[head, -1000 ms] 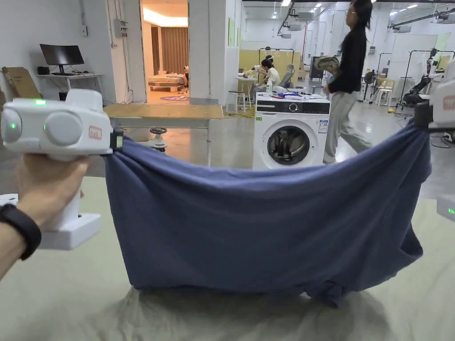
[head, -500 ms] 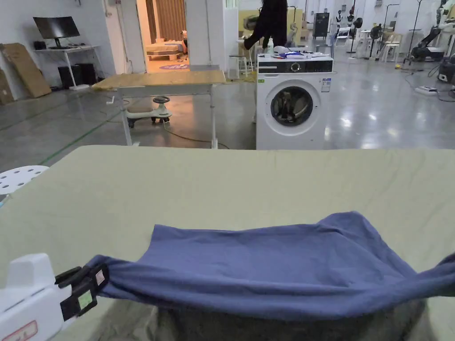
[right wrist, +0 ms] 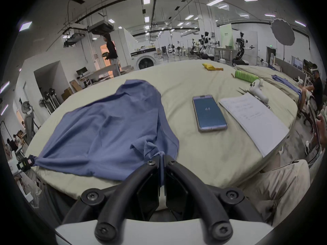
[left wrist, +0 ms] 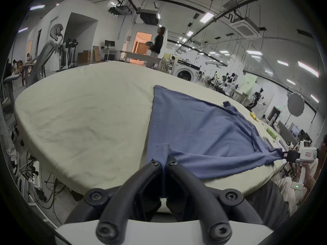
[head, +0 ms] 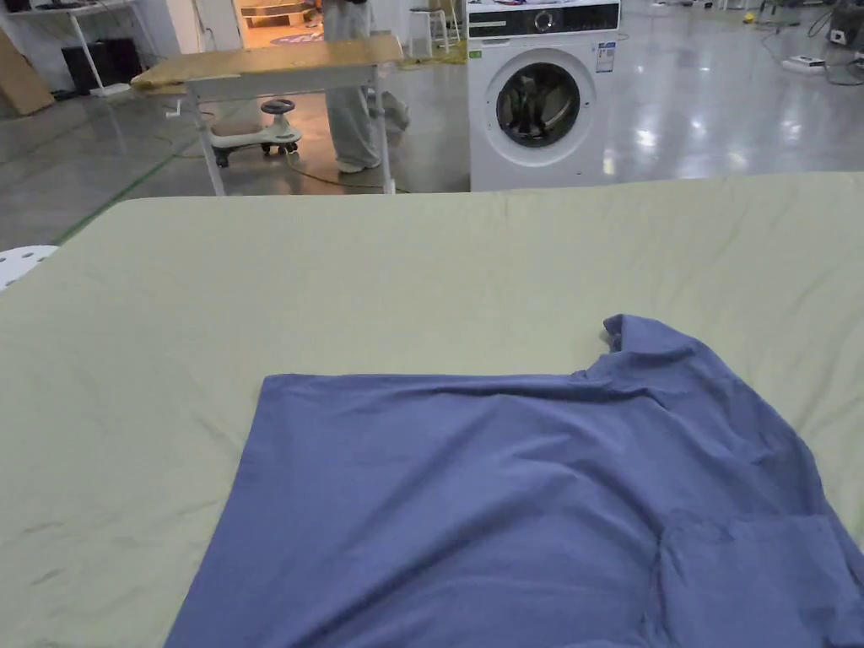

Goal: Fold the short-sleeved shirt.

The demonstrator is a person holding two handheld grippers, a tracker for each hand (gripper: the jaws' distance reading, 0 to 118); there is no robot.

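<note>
On a table (head: 152, 278) covered in pale green cloth, a blue short-sleeved shirt (head: 506, 506) lies spread toward the near edge, its far hem running straight across the middle of the table and one sleeve (head: 650, 342) poking toward the far right. In the left gripper view, the left hand-held gripper (left wrist: 164, 162) has both jaws pressed together on a bunched corner of the shirt at the table's near edge, the fabric rising in a small tuft between the tips. The right hand-held gripper (right wrist: 161, 157) is likewise clamped on another gathered corner, seen in the right gripper view, with the cloth stretched in a taut band between the two tools just above the near edge. The rest of the shirt rests flat on the table, lightly rumpled near the right side. To the right of the shirt lie a phone (right wrist: 208, 112), face up, and a sheet of paper (right wrist: 253, 121), apart from each other, with a white controller (right wrist: 259, 89), a green roll (right wrist: 245, 75) and a yellow item (right wrist: 211, 66) farther toward the far right corner. Beyond the far edge stand a white washing machine (head: 540, 93) and a wooden-topped desk (head: 270, 63), with a person (head: 350, 93) on the shiny floor between them.
</note>
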